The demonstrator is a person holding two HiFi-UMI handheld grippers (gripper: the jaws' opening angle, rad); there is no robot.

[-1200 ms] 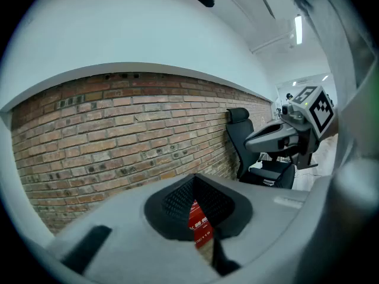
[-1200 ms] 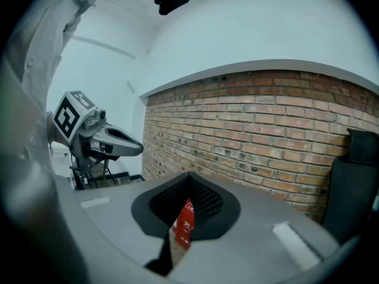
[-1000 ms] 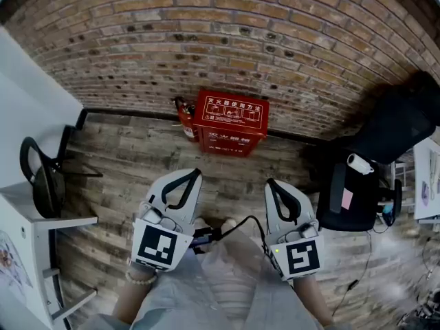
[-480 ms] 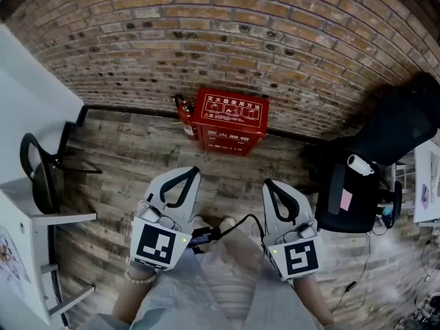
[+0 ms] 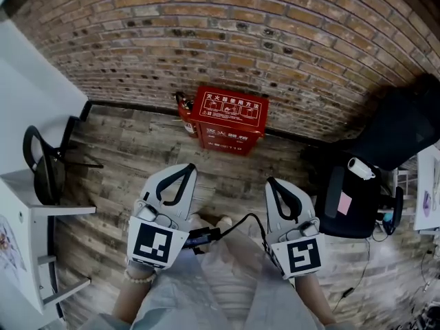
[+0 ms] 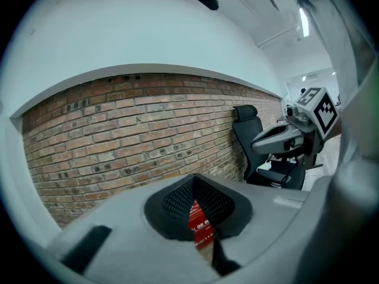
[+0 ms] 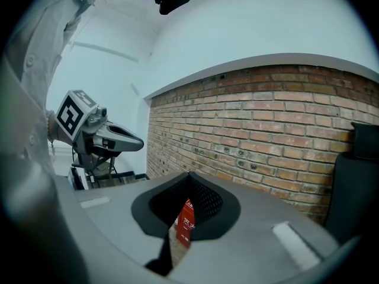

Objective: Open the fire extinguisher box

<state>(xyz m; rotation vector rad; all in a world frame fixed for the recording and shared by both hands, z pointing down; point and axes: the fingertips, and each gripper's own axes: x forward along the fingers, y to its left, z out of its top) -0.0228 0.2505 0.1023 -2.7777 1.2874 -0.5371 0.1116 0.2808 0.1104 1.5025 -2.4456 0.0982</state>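
Nearest you, both tools hang in front of your body above the plank floor (image 5: 227, 177). Your left gripper (image 5: 190, 166) has its fingers (image 6: 176, 201) pressed together with nothing in them. Only a thin slit lower down lets a sliver of red show through. Your right gripper (image 5: 271, 181) is the same: fingers (image 7: 205, 201) closed on nothing, with a strip of the red box showing through the slit. Both point toward the target and neither touches it. A stretch of bare floor lies between the tips and the box.

Beyond that, the fire extinguisher box (image 5: 230, 119) stands at the far edge of the floor, backed against the foot of the brick wall (image 5: 227, 40). Its lid, with the printed instruction panel on top, lies flat and closed. A red fire extinguisher (image 5: 184, 115) stands just beside the box's left side, outside it.

By my reading, none of the opening is done yet and you are only on the approach. You have yet to close the gap to the box, bring a gripper to the front edge of the lid and swing the lid up. I cannot make out a latch or handle from here, so check how the lid fastens once you are near.
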